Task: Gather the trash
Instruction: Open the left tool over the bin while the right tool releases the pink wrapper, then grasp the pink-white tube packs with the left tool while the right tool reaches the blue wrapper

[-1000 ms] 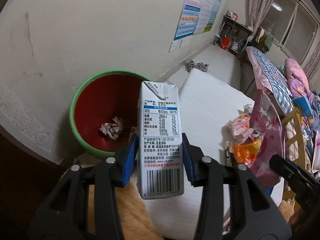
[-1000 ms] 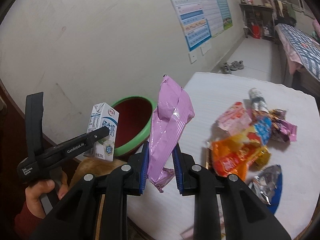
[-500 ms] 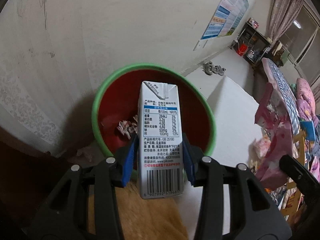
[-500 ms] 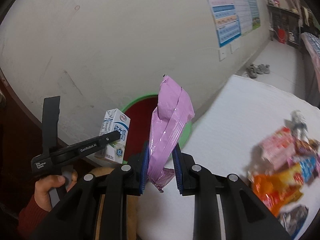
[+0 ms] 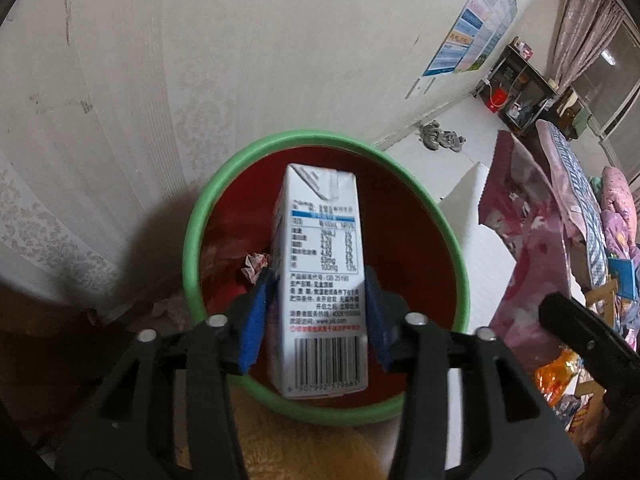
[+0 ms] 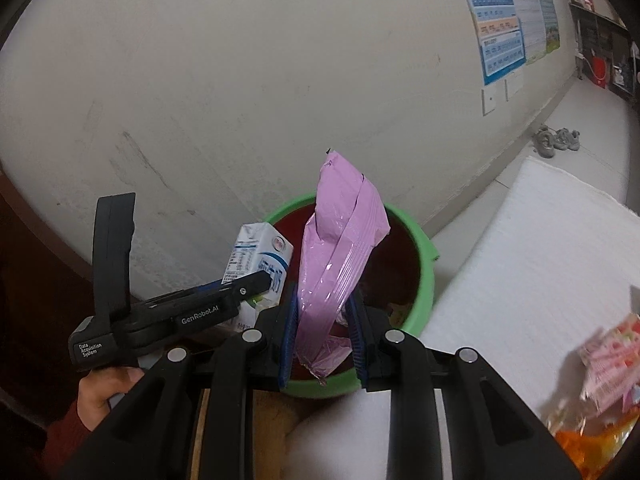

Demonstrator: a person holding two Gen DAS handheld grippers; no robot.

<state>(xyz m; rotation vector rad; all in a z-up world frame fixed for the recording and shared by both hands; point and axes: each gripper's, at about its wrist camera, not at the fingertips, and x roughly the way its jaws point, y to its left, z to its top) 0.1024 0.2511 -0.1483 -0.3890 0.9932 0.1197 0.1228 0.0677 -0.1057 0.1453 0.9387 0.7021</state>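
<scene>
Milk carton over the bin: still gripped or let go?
Let go, it seems: the left gripper jaws are opening, a gap beside each pad, and the milk carton is tilting over the green-rimmed bin.

The carton is a small white milk box with a blue band, a nutrition table and a barcode at its near end. It stands upright over the bin, leaning slightly away, between blue pads that stand clear of its sides. The bin is round, red inside with a green rim, against the wall; crumpled paper lies in it. The wrapper, glossy pink-purple, creased, rises upright over the bin's near rim, right of the carton.
</scene>
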